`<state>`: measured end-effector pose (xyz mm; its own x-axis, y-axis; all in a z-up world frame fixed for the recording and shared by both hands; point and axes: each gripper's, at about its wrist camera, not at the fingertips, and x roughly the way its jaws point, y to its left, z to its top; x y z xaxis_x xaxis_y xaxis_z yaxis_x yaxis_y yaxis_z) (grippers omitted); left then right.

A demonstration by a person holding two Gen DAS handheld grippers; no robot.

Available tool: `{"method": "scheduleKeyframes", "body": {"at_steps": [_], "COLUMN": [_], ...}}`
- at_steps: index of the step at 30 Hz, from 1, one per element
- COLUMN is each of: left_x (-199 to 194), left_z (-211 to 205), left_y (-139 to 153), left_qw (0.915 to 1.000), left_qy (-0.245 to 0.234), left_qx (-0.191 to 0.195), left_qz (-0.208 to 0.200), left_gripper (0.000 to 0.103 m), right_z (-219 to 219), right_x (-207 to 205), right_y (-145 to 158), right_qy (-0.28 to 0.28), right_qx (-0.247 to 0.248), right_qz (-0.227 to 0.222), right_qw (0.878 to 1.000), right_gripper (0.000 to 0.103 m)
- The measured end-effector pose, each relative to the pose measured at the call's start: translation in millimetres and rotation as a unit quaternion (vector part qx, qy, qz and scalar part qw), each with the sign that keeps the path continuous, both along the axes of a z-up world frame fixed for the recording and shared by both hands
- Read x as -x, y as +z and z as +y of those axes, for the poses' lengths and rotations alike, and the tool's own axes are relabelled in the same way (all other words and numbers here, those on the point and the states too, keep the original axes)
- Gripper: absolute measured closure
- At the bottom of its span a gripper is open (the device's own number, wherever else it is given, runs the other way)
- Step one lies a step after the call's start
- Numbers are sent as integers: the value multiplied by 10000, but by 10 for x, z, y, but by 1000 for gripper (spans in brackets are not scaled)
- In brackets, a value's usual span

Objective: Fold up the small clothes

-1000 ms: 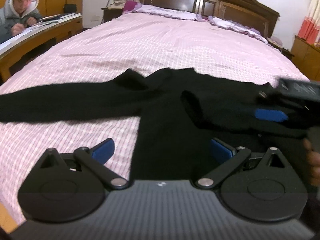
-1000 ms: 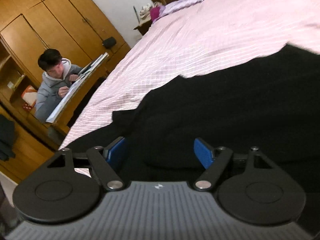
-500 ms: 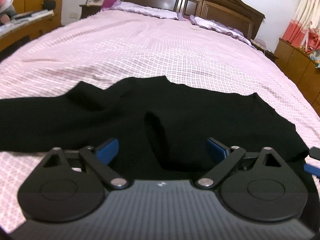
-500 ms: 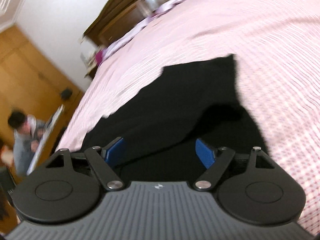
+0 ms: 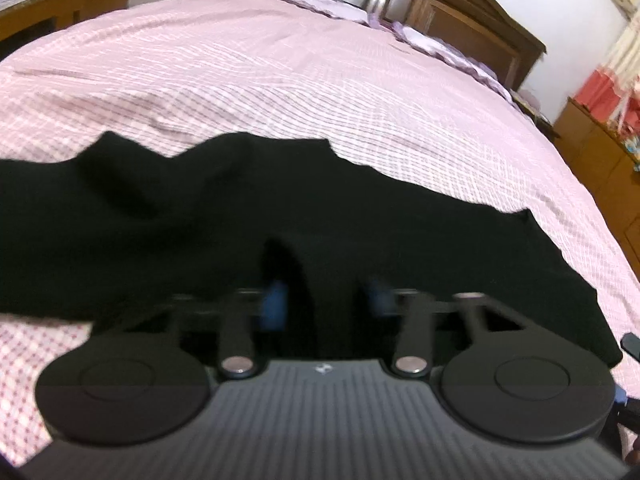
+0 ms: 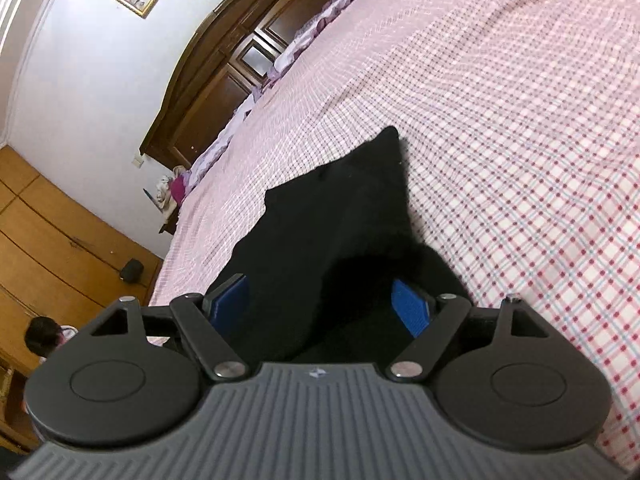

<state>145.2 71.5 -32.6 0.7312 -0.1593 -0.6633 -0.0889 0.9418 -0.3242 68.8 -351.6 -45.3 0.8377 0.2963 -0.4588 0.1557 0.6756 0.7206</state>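
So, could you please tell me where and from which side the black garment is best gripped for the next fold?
Probably at its far right corner, which lies as a flat, free point on the checked bedspread. The black garment is spread across the bed, so coming in low from the right edge lets one finger slide under that corner. The right gripper is open and faces that way.
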Motion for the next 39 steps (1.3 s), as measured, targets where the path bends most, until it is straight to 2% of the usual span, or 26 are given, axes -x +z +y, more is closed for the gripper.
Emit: {"method": "scheduleKeyframes", "body": {"at_steps": [2,4,6,10,14,19,22,26,30,33,39], "left_x": [-14,-18,-85,-173,-183,-93,59,159,189,241,497], "left_z": [-30,-55,-45,0,70,112,163,170,177,116,190], "left_y": [63,173,225,111,-18,93,166,68,-67,-37,132], "left_qw": [9997,9980,9975,9948,9963,9968,9973,9962,9956,9951,9959], "left_qy": [-124,-179,-181,96,164,274,345,502,504,414,394], "left_qx": [-55,-366,-542,-1003,-840,-754,-637,-713,-792,-900,-809], "left_qz": [-198,-489,-418,-143,-39,-36,-155,17,-67,-76,-37], "left_gripper": [87,88,88,87,81,53,47,46,45,43,42], "right_z": [43,51,60,105,112,154,233,347,422,440,452], "right_x": [-21,17,54,106,147,206,231,166,7,-34,69], "right_y": [43,89,142,157,101,203,312,300,90,-35,67], "right_qy": [-40,-114,-177,-248,-148,-38,129,542,779,830,776], "right_qx": [152,317,603,1215,1507,1693,1884,1968,2012,1991,1920], "right_qz": [-47,-218,-395,-391,-246,-382,-601,-713,-279,-268,-222], "right_qw": [9999,9992,9972,9915,9882,9848,9802,9763,9760,9761,9781], "right_gripper": [19,20,20,19,19,19,19,19,17,13,12]}}
